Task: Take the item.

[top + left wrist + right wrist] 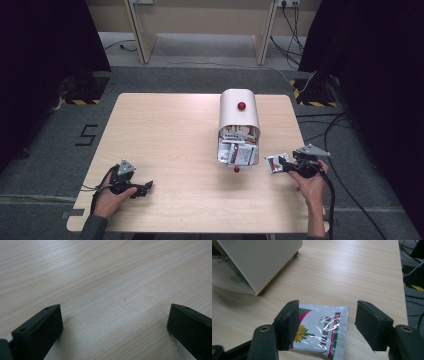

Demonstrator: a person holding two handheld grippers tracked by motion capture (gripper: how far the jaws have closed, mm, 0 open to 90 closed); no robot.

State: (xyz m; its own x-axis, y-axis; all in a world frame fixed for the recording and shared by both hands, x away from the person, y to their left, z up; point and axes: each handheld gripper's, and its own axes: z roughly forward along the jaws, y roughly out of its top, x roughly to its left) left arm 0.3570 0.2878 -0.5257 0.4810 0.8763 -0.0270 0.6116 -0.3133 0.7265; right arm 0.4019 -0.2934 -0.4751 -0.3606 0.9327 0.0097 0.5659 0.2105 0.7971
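— High view first: where are your tongs?

— My right tongs [282, 164] sit at about four o'clock on the worktop [165, 130], at the edge of a small foil packet [274, 163] that lies flat there. My left tongs [145, 187] rest near seven o'clock, well apart from everything.

— Are you pinching the packet?

— No. In the right gripper view my right tongs [327, 323] are spread, the packet [322, 331] lying between the jaws with neither pad pressing on it. My left tongs [113, 327] are spread too, with bare wood between them.

— And that white box?

— The white bin [239, 127] lies on its side just past the middle, its mouth facing six o'clock and stuffed with more packets [237, 150]. My packet is just beside that mouth, at its three o'clock.
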